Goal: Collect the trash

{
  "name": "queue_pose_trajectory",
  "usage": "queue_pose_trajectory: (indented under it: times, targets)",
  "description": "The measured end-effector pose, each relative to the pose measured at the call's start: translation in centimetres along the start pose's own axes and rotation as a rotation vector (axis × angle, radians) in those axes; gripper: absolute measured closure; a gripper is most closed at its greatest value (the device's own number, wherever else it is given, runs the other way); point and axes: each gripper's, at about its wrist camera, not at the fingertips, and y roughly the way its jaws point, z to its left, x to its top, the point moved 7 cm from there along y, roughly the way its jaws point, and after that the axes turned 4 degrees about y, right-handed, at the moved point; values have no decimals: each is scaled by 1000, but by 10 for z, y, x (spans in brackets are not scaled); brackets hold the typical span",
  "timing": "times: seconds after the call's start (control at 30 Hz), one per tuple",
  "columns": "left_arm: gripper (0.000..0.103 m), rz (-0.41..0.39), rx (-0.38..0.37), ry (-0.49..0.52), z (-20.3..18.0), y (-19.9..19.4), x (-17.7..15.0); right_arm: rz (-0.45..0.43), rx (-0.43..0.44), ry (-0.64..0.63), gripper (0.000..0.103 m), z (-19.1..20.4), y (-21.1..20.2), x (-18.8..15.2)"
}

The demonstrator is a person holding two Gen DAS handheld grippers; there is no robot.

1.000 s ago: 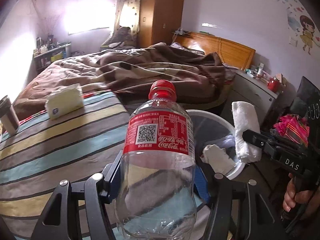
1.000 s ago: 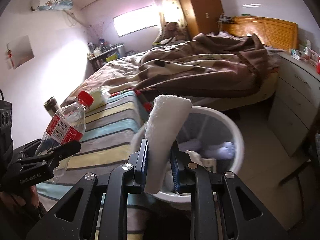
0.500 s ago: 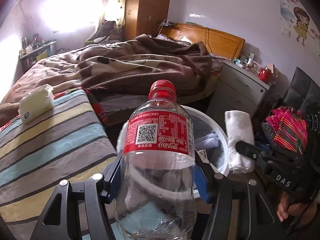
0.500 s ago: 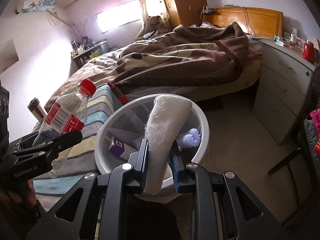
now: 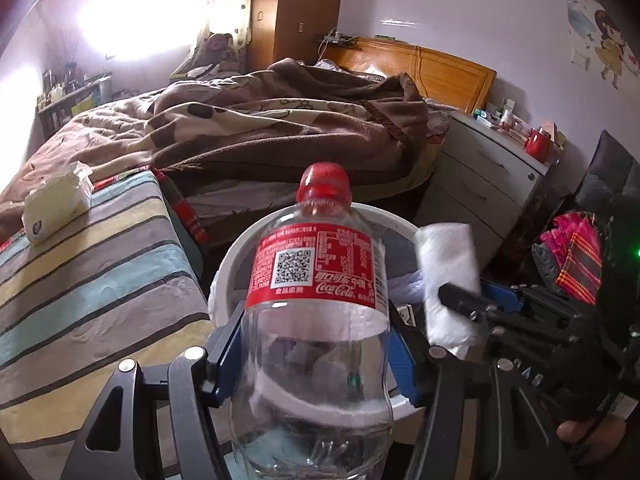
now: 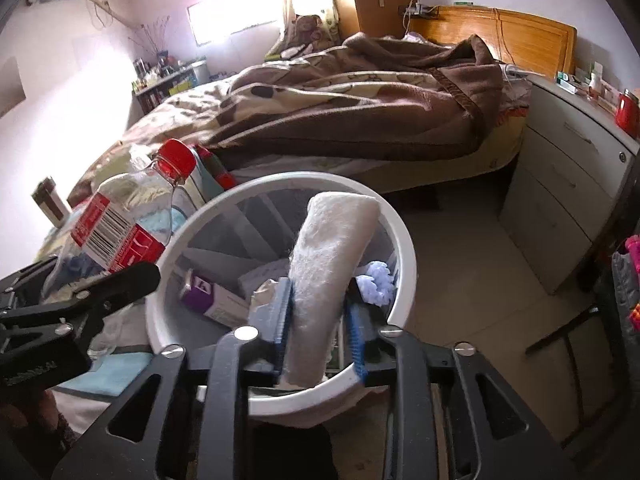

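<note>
My left gripper [image 5: 316, 354] is shut on an empty clear plastic bottle [image 5: 318, 320] with a red cap and red label, held upright over the near rim of a white trash bin [image 5: 240, 248]. My right gripper [image 6: 320, 320] is shut on a white rolled tissue wad [image 6: 328, 264], held over the bin [image 6: 400, 240]. The bin holds a purple box [image 6: 200, 292], paper and a bluish crumpled tissue [image 6: 378, 284]. The bottle also shows in the right wrist view [image 6: 116, 224], at the bin's left rim. The wad also shows in the left wrist view [image 5: 448, 280].
A striped bench cover [image 5: 80, 272] lies left of the bin with a tissue pack [image 5: 56, 204] on it. A bed with a brown blanket [image 5: 280, 128] is behind. A grey nightstand [image 6: 568, 184] stands at the right. Pink cloth [image 5: 572, 256] lies on a chair.
Both grippers have moved closer over the bin with their loads still held. The bottle now hangs over the bin's near rim and the wad over its inside.
</note>
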Motion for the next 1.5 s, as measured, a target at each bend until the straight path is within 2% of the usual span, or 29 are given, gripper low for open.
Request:
queue_pose_trajectory:
  times: [0.07, 0.1, 0.23, 0.47, 0.77, 1.1, 1.27, 1.4, 1.5]
  targets:
    - [41, 0, -10, 2, 0, 2, 1, 0, -2, 0, 40, -1, 0, -1]
    - [40, -2, -9, 6, -1, 3, 2, -8, 0, 0, 37, -1, -2, -1]
    - [34, -15, -22, -2, -3, 0, 2, -32, -10, -7, 37, -1, -8, -2]
    - [33, -46, -40, -20, -5, -20, -2, -58, 2, 24, 37, -1, -25, -5]
    - [33, -79, -4, -37, 3, -61, -18, -113, 29, 37, 37, 15, -47, -11]
    - [33, -88, 121, -60, 22, -101, -54, -184, 72, 16, 37, 42, -73, -27]
    - [33, -122, 245, -28, 29, -123, -73, -248, 88, -1, 37, 57, -93, -41]
    - [33, -135, 235, -46, 30, -137, -90, -274, 51, -3, 37, 65, -102, -51]
    - [33, -149, 266, -44, 32, -144, -98, -278, 42, 12, 37, 66, -103, -56]
